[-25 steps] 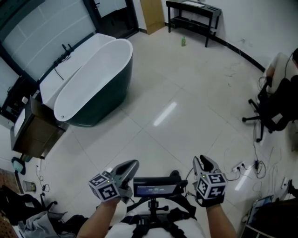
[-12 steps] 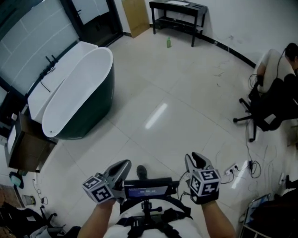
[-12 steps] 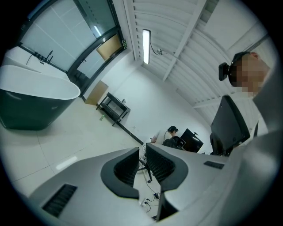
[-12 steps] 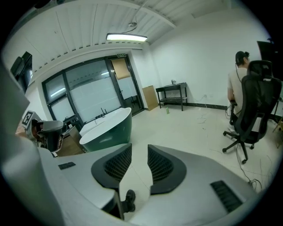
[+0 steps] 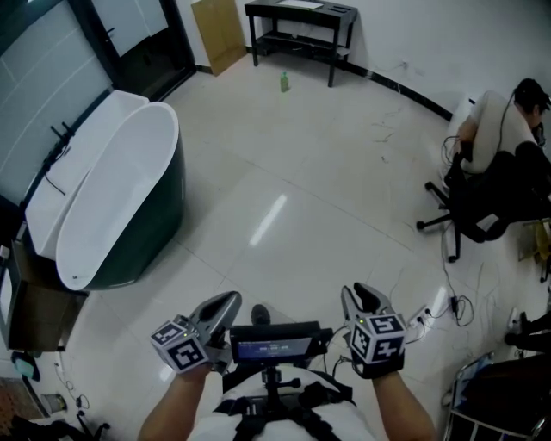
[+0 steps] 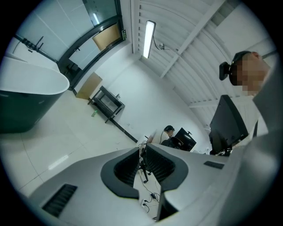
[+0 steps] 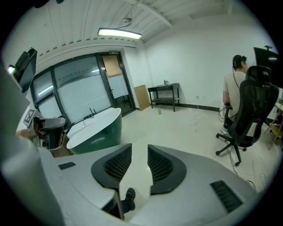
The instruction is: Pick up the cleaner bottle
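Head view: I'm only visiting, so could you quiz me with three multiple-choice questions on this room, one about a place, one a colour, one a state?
1. Where does the green cleaner bottle stand? A) on the office chair B) on the floor by the black table C) on the table top
2. What colour is the bathtub's outer wall? A) red B) dark green C) yellow
3. What is between the right tool's jaws? A) nothing B) the bottle C) a cable
Answers: B, it stands on tiles beside the table's legs; B, dark green under a white rim; A, the jaws stand apart with only floor beyond.
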### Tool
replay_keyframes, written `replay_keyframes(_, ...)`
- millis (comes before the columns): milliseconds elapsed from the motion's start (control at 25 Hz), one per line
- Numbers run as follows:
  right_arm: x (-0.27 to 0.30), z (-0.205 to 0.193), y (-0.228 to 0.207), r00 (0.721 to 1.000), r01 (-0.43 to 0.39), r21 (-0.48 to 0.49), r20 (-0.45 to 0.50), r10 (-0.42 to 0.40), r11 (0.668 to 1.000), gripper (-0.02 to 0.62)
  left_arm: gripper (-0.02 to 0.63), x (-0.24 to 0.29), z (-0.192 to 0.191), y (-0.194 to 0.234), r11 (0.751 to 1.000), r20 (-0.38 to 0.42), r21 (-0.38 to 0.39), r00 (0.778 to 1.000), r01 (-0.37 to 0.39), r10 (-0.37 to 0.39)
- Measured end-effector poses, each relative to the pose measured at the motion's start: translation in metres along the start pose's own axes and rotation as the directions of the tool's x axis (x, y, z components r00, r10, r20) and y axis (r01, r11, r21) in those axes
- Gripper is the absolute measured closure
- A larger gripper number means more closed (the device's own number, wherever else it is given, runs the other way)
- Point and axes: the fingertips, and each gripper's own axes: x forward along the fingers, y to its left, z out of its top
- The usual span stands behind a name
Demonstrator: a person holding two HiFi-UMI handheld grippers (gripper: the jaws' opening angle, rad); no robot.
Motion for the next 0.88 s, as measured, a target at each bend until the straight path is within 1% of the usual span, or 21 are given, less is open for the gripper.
replay_keyframes(280,0.06,0.061,0.012,0.998,0.062,0.025,0.001,-0.062,0.998,0.486,0.558,0.04,0.071,0.059,0.999,-0.043,0.01,0.998,0.053,-0.052)
replay_keyframes(400,0.08,0.077,0.018,0.997,0.076,0.031,0.0,-0.076,0.997,0.486,0.558,0.051,0.097,0.076,0.997,-0.047,0.021,0.997,0.069,-0.068)
replay_keyframes(520,0.096,0.099,0.024,0.996,0.088,0.027,0.019,-0.088,0.996,0.486,0.558,0.06,0.12,0.089,0.996,-0.048,0.031,0.995,0.087,-0.086)
replay_keyframes(600,0.107,0.114,0.028,0.995,0.094,0.03,0.04,-0.095,0.995,0.486,0.559,0.066,0.131,0.1,0.995,-0.056,0.043,0.994,0.095,-0.093)
replay_keyframes(720,0.12,0.126,0.033,0.994,0.094,0.028,0.057,-0.095,0.995,0.486,0.558,0.072,0.141,0.114,0.994,-0.063,0.06,0.994,0.087,-0.084)
replay_keyframes(880,0.136,0.143,0.021,0.994,0.093,0.032,0.055,-0.095,0.995,0.486,0.559,0.088,0.153,0.122,0.993,-0.082,0.103,0.995,0.065,-0.057)
